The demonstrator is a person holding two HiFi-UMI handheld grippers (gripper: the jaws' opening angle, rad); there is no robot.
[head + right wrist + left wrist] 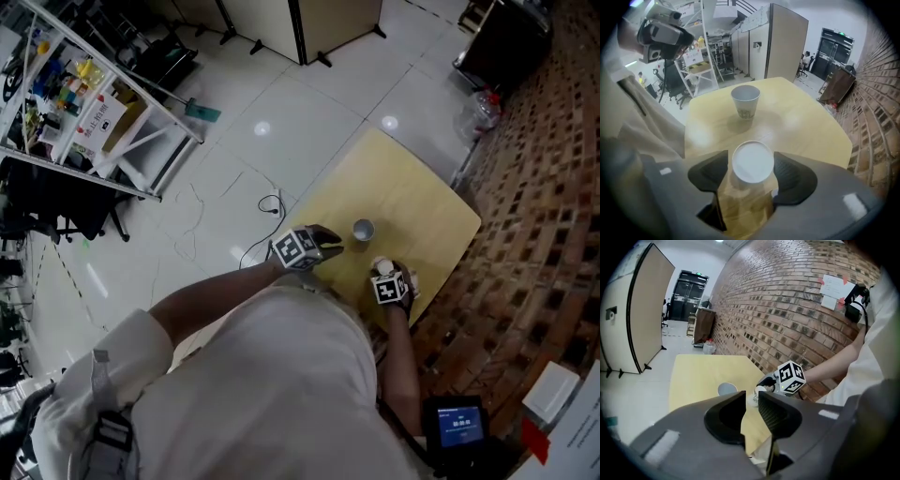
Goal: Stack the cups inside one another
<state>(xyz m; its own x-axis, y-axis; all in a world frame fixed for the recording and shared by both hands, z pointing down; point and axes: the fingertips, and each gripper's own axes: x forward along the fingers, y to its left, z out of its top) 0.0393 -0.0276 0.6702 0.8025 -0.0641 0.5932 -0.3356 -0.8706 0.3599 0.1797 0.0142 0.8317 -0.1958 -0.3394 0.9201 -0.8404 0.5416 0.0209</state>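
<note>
One table (412, 178), hemmed by a brick wall (544, 187): mind its near edge, close by the right gripper (751, 160), jaws wide astride the near cup (752, 165), not visibly pressing. Close evenly on that cup's sides, gently enough not to crush, then lift straight up. Carry across bare wood to the open cup (746, 101), upright mid-table and well apart; plenty of room there. Centre over its mouth before lowering. Bring the left gripper (751, 399), jaws narrowly apart and empty, beside that cup to steady, clear of the right's path.
</note>
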